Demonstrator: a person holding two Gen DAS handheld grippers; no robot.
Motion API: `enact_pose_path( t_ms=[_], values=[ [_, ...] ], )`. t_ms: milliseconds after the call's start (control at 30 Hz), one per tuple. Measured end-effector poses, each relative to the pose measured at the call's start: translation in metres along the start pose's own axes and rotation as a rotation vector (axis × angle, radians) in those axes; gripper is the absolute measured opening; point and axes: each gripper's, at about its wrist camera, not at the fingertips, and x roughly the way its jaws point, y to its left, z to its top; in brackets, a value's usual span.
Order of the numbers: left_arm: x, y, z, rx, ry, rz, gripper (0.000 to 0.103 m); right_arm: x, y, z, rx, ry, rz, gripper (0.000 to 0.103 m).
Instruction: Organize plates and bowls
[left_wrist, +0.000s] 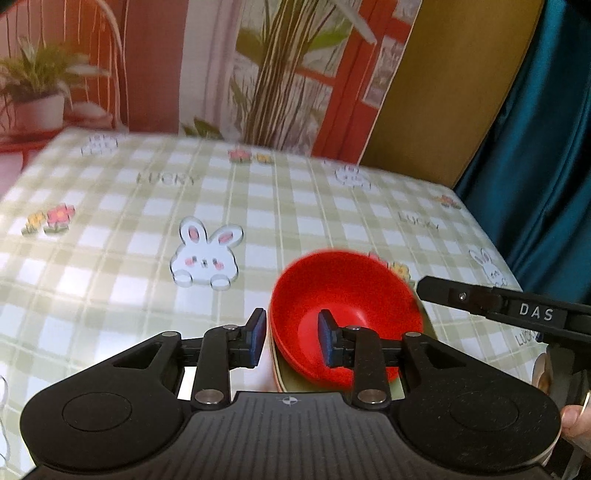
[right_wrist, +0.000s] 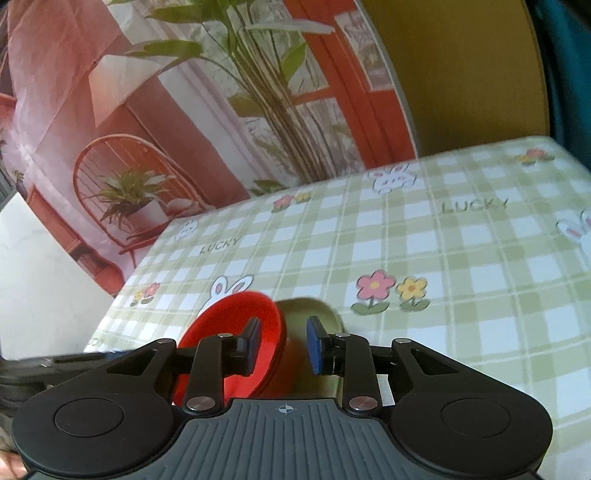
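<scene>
Straddling red bowl (left_wrist: 343, 317) rim, left tongs (left_wrist: 291, 338) and right tongs (right_wrist: 281, 343), both apart, unclamped

The red bowl (left_wrist: 347, 314) looks like smooth plastic with a soft sheen, and so does the pale green dish (right_wrist: 314, 314) under it. The checked tablecloth (left_wrist: 110, 295) appears smooth and slightly glossy, like wipe-clean vinyl. Both grippers (left_wrist: 291, 336) (right_wrist: 282, 343) are matt black plastic with small shiny metal pins and blue rubbery pads (left_wrist: 325, 336). At two o'clock hangs a shiny teal curtain (left_wrist: 546, 147).
</scene>
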Motion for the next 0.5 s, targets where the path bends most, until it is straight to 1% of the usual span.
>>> enact_pose_path(
  t_ms=[100,200,267,333,367,433,467,500],
  values=[
    [-0.012,-0.002,0.01,0.023,-0.046,0.022,0.036,-0.007,0.002,0.008,-0.022,-0.027,-0.026,0.031],
    [-0.029,-0.005,0.021,0.049,-0.109,0.043,0.047,-0.018,0.005,0.017,-0.051,-0.056,-0.046,0.034],
    [-0.043,-0.007,0.029,0.063,-0.16,0.057,0.06,-0.027,0.01,0.024,-0.079,-0.083,-0.06,0.042],
    [-0.058,-0.011,0.037,0.074,-0.209,0.059,0.068,-0.037,0.016,0.03,-0.111,-0.113,-0.072,0.054],
    [-0.065,-0.012,0.04,0.08,-0.232,0.062,0.072,-0.042,0.019,0.033,-0.126,-0.125,-0.077,0.057],
    [-0.077,-0.015,0.047,0.092,-0.267,0.075,0.077,-0.051,0.023,0.039,-0.149,-0.142,-0.082,0.07],
    [-0.083,-0.017,0.05,0.097,-0.283,0.08,0.081,-0.056,0.026,0.042,-0.157,-0.151,-0.084,0.073],
    [-0.088,-0.018,0.052,0.101,-0.297,0.085,0.082,-0.061,0.029,0.045,-0.166,-0.158,-0.088,0.079]
  ],
)
